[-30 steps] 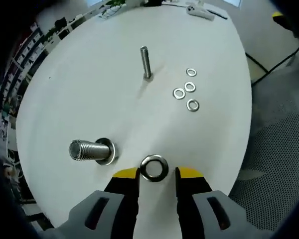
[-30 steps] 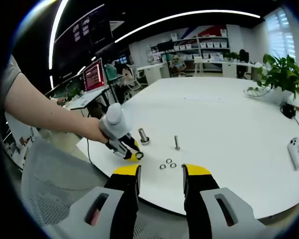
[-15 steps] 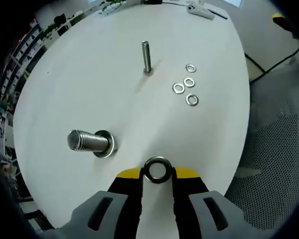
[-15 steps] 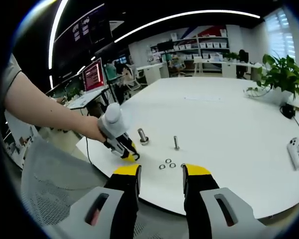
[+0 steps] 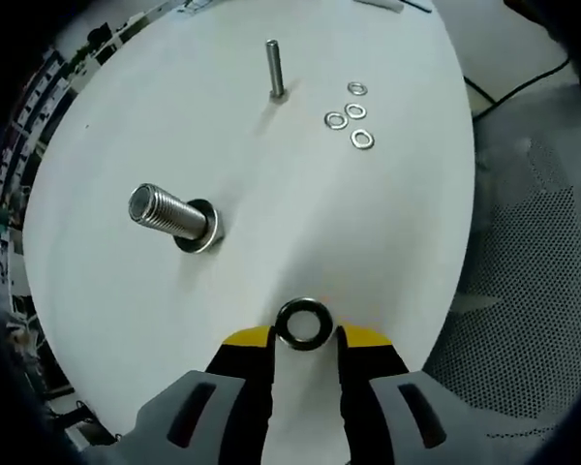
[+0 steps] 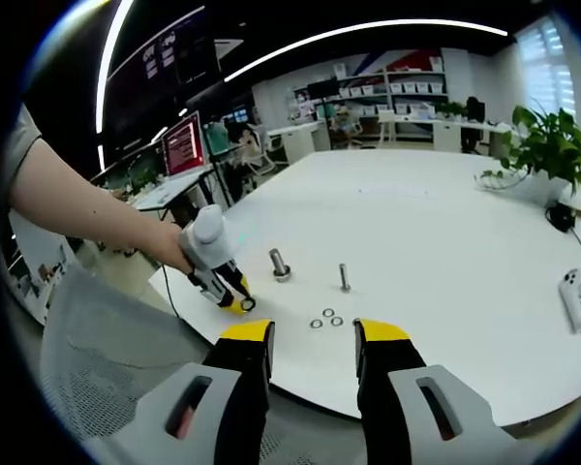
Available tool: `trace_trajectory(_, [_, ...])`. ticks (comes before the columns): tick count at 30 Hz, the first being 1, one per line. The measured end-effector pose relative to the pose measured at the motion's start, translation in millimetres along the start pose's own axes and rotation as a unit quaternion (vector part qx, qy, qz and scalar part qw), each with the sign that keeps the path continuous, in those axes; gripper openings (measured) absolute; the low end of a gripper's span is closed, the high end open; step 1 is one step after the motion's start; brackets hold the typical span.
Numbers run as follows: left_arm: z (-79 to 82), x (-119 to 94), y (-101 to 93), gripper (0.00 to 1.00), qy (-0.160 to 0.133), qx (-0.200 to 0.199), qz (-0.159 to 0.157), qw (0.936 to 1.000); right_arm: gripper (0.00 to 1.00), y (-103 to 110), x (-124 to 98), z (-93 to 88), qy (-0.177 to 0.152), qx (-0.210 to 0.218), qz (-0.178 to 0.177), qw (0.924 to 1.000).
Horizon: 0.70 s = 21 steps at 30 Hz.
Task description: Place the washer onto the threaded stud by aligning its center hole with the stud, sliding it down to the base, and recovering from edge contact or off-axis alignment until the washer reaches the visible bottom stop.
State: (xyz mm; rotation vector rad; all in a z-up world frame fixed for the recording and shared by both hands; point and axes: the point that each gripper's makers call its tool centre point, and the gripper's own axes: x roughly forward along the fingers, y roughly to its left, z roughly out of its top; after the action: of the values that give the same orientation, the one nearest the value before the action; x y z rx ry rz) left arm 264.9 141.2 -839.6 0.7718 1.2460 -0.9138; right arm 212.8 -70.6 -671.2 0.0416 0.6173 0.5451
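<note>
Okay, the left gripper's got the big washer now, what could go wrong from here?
The washer is pinched only at its rim between the left gripper tips, so it may twist or slip out. The thick threaded stud leans in the left gripper view, so an off-axis approach could catch the washer's edge on the threads.

The left tool (image 5: 305, 341) has two black jaws with yellow tips, and each jaw sits on a light grey body with a dark slot that shows a red mark inside. The right tool (image 6: 313, 334) has the same build: yellow tips, black jaws, grey body with dark slots. In the right gripper view the person wears a short grey sleeve (image 6: 17, 145).
</note>
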Motion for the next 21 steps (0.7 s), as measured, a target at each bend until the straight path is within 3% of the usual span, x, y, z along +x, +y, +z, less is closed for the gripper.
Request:
trace_trajectory(5, [0.4, 0.5, 0.1, 0.24, 0.002, -0.005, 0.002, 1.0000, 0.36, 0.4, 0.4, -0.4, 0.002, -0.001, 0.001, 1.0000])
trace_trajectory(8, [2.3, 0.2, 1.0, 0.25, -0.002, -0.044, 0.004, 0.9990, 0.36, 0.2, 0.5, -0.5, 0.002, 0.000, 0.000, 1.0000])
trace_trajectory(13, [2.0, 0.2, 0.6, 0.25, -0.001, -0.042, 0.007, 0.9991, 0.36, 0.2, 0.5, -0.4, 0.002, -0.002, 0.000, 1.0000])
trace_trajectory(21, [3.5, 1.2, 0.6, 0.25, -0.015, -0.080, 0.015, 0.9965, 0.35, 0.0, -0.2, -0.1, 0.001, 0.001, 0.000, 1.0000])
